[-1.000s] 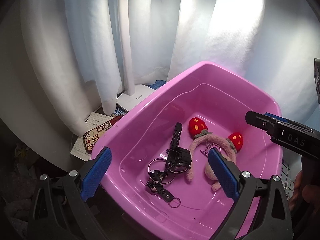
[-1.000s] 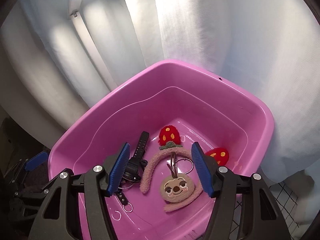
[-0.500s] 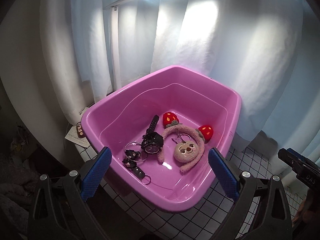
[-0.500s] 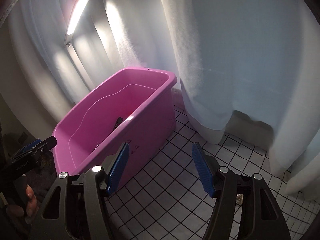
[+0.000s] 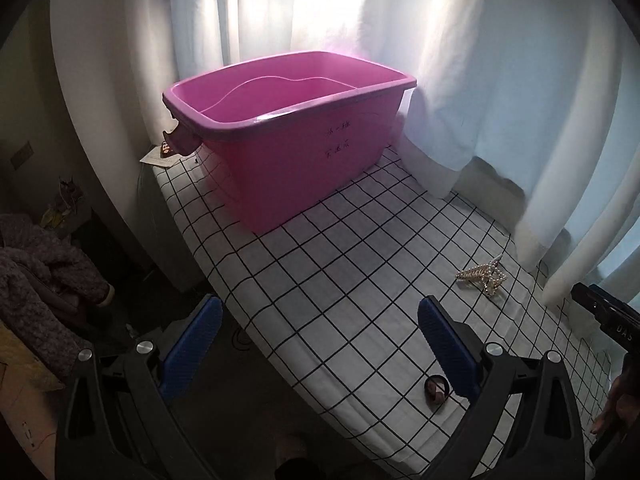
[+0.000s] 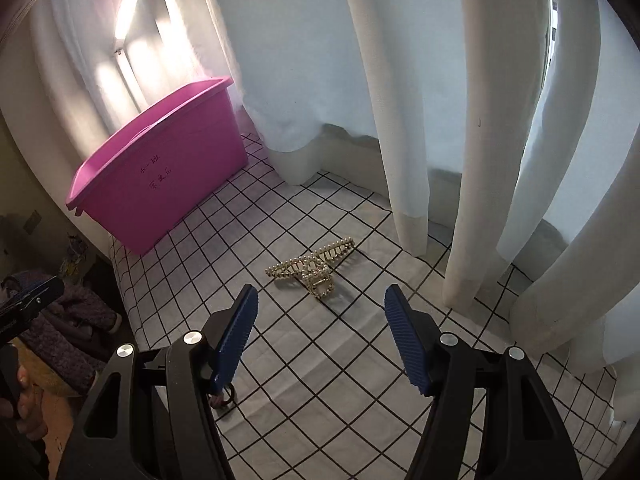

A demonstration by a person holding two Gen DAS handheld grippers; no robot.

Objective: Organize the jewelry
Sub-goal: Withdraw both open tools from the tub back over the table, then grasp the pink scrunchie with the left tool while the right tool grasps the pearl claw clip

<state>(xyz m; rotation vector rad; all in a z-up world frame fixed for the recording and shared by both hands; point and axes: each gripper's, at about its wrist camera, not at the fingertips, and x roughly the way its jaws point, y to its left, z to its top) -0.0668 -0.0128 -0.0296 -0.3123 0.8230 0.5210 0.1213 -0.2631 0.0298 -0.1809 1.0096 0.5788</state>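
A pearl-studded gold hair claw clip lies on the checked cloth, just beyond my open, empty right gripper; it also shows in the left wrist view at the right. A small dark hair tie lies near the table's front edge beside my open, empty left gripper, and in the right wrist view it peeks from behind the left finger. The pink tub stands at the far left of the table; its inside is hidden from here.
White curtains hang along the back and right of the table. The checked tablecloth ends at a front-left edge, with dark clothes on the floor below. A lit lamp stands behind the tub.
Both grippers have pulled back and away from above the tub. The tub's contents are out of sight now, and the hair claw clip and hair tie have come into view.
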